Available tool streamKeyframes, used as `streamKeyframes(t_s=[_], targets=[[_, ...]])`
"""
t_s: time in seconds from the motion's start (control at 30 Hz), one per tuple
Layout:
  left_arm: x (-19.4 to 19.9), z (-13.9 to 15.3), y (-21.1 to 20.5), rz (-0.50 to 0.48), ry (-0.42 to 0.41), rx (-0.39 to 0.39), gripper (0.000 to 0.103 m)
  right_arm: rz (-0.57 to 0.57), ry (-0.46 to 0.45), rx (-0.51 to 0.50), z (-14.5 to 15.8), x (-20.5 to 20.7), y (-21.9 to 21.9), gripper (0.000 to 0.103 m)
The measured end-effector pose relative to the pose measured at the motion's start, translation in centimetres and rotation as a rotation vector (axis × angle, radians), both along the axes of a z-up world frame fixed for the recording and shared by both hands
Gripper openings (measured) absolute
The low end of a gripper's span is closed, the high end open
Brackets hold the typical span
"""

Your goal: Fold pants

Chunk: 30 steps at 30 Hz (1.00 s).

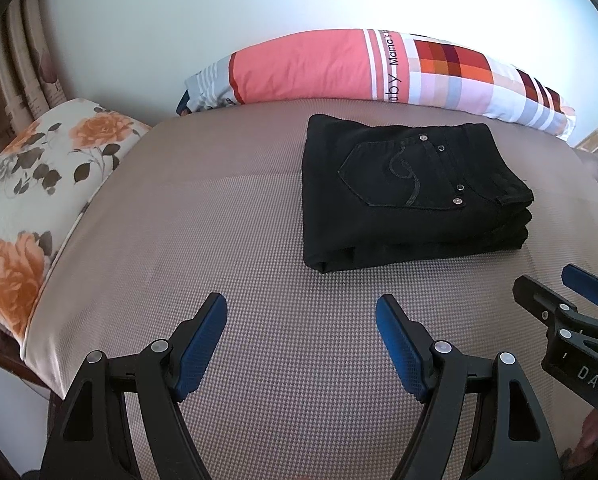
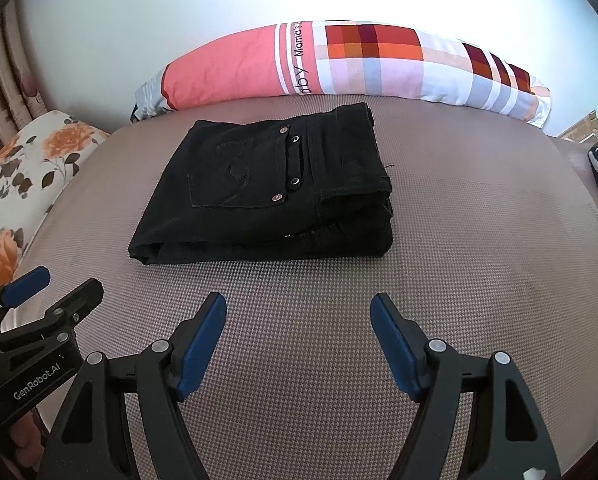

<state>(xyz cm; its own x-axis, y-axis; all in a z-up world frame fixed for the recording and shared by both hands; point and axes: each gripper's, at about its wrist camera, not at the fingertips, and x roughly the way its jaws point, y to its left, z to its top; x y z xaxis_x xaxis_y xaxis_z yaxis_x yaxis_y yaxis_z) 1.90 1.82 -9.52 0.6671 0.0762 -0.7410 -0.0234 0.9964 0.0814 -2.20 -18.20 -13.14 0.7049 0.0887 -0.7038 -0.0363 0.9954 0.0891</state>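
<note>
I see black jeans (image 1: 411, 192) folded, lying on bed (image 1: 239, 260) near long pillow (image 1: 307, 66) printed "Mama's". Left hand-held gripper (image 1: 301, 320) released, empty; right hand-held gripper (image 2: 298, 318) likewise, short of jeans.

Bright, sharp daylight, overexposed wall (image 1: 259, 0) (fisheye-bent edges, dark corners)
</note>
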Motion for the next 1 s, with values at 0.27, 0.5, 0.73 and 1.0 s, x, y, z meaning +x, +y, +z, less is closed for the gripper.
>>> streamKeyframes(t_s=[0.27, 0.5, 0.73, 1.0], targets=[[0.04, -0.24, -0.01, 0.002, 0.007, -0.002, 0.077, 0.002, 0.001, -0.001, -0.05, -0.03, 0.13, 0.072], [0.09, -0.29, 0.06, 0.001, 0.008, -0.003, 0.077, 0.002, 0.002, -0.001, -0.10, -0.02, 0.09, 0.072], [0.00, -0.32, 0.08, 0.004, 0.009, 0.000, 0.077, 0.003, 0.005, -0.001, -0.07, 0.01, 0.11, 0.072], [0.15, -0.42, 0.21, 0.003, 0.016, -0.011, 0.077, 0.001, 0.009, -0.002, -0.11, 0.01, 0.00, 0.072]])
